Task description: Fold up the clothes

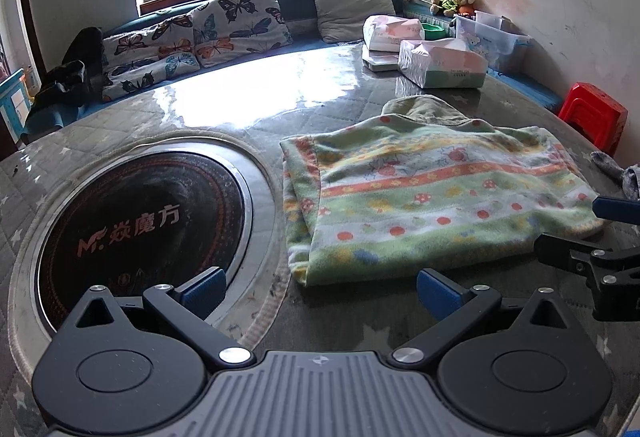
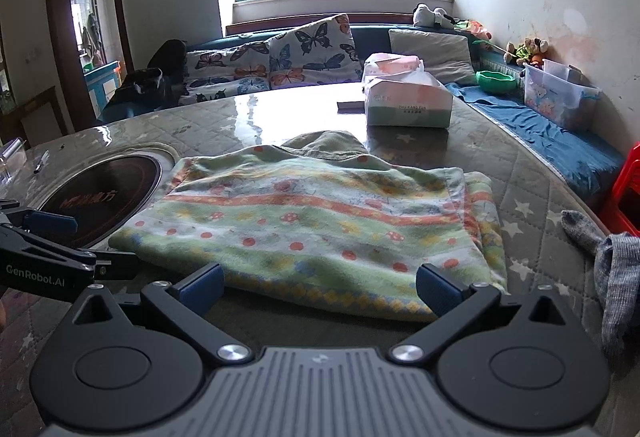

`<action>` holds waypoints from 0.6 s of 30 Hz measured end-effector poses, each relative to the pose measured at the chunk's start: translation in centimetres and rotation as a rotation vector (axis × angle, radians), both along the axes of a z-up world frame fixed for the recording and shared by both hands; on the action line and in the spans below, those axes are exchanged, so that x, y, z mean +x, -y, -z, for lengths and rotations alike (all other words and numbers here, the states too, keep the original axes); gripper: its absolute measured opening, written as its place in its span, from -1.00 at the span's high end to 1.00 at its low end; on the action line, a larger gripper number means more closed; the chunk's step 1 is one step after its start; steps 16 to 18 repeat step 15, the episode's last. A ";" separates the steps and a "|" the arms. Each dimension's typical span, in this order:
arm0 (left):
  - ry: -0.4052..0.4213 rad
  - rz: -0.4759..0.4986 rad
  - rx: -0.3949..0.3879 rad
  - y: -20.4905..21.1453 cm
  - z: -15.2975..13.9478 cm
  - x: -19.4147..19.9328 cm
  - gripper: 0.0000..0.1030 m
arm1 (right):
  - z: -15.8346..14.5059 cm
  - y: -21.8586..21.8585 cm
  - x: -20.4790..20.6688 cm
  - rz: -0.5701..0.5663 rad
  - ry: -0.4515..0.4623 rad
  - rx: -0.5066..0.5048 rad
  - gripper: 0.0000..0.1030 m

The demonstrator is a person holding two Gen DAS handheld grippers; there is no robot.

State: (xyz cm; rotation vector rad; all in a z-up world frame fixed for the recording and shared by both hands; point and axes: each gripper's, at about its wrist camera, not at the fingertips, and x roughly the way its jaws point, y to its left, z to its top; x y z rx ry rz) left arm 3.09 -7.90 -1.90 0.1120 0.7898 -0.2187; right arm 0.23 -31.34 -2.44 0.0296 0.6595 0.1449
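A folded green, white and orange patterned garment point(image 1: 432, 197) lies flat on the round table; it also shows in the right wrist view point(image 2: 320, 225). An olive cloth point(image 1: 424, 107) pokes out from under its far edge. My left gripper point(image 1: 320, 291) is open and empty, just short of the garment's near left corner. My right gripper point(image 2: 320, 287) is open and empty at the garment's near edge. The right gripper also shows at the right edge of the left wrist view point(image 1: 600, 237), and the left gripper at the left edge of the right wrist view point(image 2: 48, 233).
A round black hotplate point(image 1: 140, 225) is set into the table left of the garment. Tissue packs point(image 1: 440, 63) stand at the far side. A grey sock point(image 2: 608, 261) lies at the right edge. A red stool point(image 1: 592, 117) and a cushioned bench point(image 1: 192, 33) surround the table.
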 end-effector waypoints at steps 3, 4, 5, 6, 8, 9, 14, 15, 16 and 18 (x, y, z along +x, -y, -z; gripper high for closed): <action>0.000 0.003 -0.004 -0.1 0.1 -0.5 -1.00 | 0.2 -0.3 -0.3 0.001 -0.004 -0.006 -1.00; -0.001 0.004 -0.006 -0.2 0.1 -0.6 -1.00 | 0.2 -0.4 -0.5 0.000 -0.005 -0.008 -1.00; -0.002 0.004 -0.008 -0.2 0.2 -0.7 -1.00 | 0.2 -0.5 -0.6 0.000 -0.005 -0.010 -1.00; -0.003 0.004 -0.011 -0.3 0.2 -0.9 -1.00 | 0.2 -0.6 -0.7 0.001 -0.003 -0.012 -1.00; -0.002 0.002 -0.013 -0.3 0.2 -1.1 -1.00 | 0.2 -0.7 -0.9 0.001 -0.001 -0.014 -1.00; -0.002 0.003 -0.015 -0.4 0.2 -1.2 -1.00 | 0.2 -0.7 -1.0 0.001 -0.001 -0.014 -1.00; 0.000 0.007 -0.022 -0.5 0.2 -1.8 -1.00 | 0.3 -1.0 -1.6 0.001 -0.001 -0.020 -1.00; -0.003 0.007 -0.022 -0.5 0.2 -1.9 -1.00 | 0.2 -1.0 -1.7 0.001 0.000 -0.020 -1.00; -0.003 0.007 -0.022 -0.5 0.2 -1.9 -1.00 | 0.2 -1.0 -1.7 0.001 0.000 -0.020 -1.00; -0.003 0.007 -0.022 -0.5 0.2 -1.9 -1.00 | 0.2 -1.0 -1.7 0.001 0.000 -0.020 -1.00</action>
